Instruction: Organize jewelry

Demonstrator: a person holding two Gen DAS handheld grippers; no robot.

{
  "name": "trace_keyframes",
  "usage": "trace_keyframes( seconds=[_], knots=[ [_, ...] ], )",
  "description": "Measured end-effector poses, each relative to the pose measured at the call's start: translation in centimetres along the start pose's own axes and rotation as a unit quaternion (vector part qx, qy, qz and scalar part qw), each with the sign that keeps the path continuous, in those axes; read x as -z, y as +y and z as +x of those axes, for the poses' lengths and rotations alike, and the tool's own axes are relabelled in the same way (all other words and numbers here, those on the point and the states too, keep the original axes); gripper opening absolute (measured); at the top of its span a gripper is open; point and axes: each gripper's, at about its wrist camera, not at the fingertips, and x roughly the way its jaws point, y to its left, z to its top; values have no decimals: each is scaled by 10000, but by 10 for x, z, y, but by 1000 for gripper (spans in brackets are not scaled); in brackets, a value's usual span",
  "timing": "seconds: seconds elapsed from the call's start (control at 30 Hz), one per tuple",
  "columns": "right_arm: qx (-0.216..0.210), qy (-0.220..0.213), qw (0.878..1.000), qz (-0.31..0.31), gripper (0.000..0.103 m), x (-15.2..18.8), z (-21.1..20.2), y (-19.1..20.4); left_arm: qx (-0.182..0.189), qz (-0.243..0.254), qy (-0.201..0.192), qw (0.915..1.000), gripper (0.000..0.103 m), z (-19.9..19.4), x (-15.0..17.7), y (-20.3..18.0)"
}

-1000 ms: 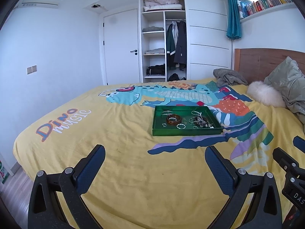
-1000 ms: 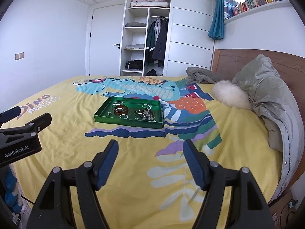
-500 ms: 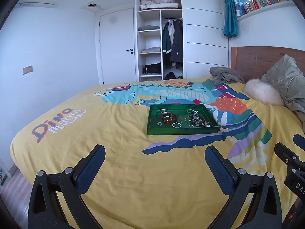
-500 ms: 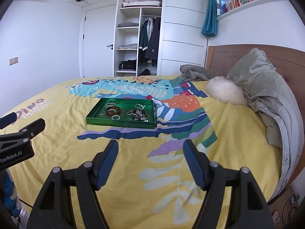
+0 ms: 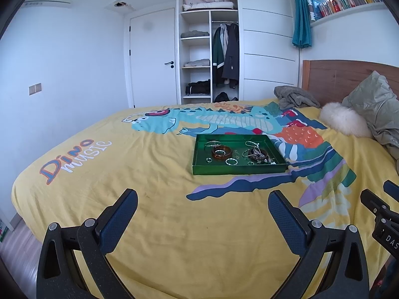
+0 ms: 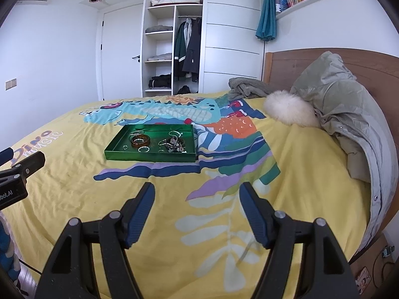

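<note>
A shallow green tray [image 5: 237, 170] [image 6: 149, 156] lies on the yellow dinosaur bedspread, well beyond both grippers. In it sit a brown bangle [image 5: 221, 152] [image 6: 140, 140], a few silver rings and hoops [image 5: 231, 161], and a tangled heap of dark and silver pieces [image 5: 259, 155] [image 6: 173, 144]. My left gripper [image 5: 203, 204] hangs open over the bed's near edge, nothing between its blue pads. Open too, my right gripper [image 6: 197, 195] is empty above the leaf print, right of the tray. Each gripper shows at the edge of the other's view.
A grey-green jacket [image 6: 349, 114], a white fluffy cushion [image 6: 289, 112] and a grey bundle [image 6: 247, 87] lie by the wooden headboard [image 6: 286, 62]. Beyond the bed stand an open wardrobe [image 5: 209, 44] and a white door [image 5: 152, 57]. The floor drops away at left.
Both views have shifted slightly: the tray now sits a little further left in each picture. Both grippers stay open and empty.
</note>
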Motion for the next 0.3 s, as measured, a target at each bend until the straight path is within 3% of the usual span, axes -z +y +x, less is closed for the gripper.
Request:
trace_keyframes(
  seconds=[0.3],
  knots=[
    [4,3,10000,7,69,0,1,-2,34,-9,19,10000,103,1,0,1]
  ],
)
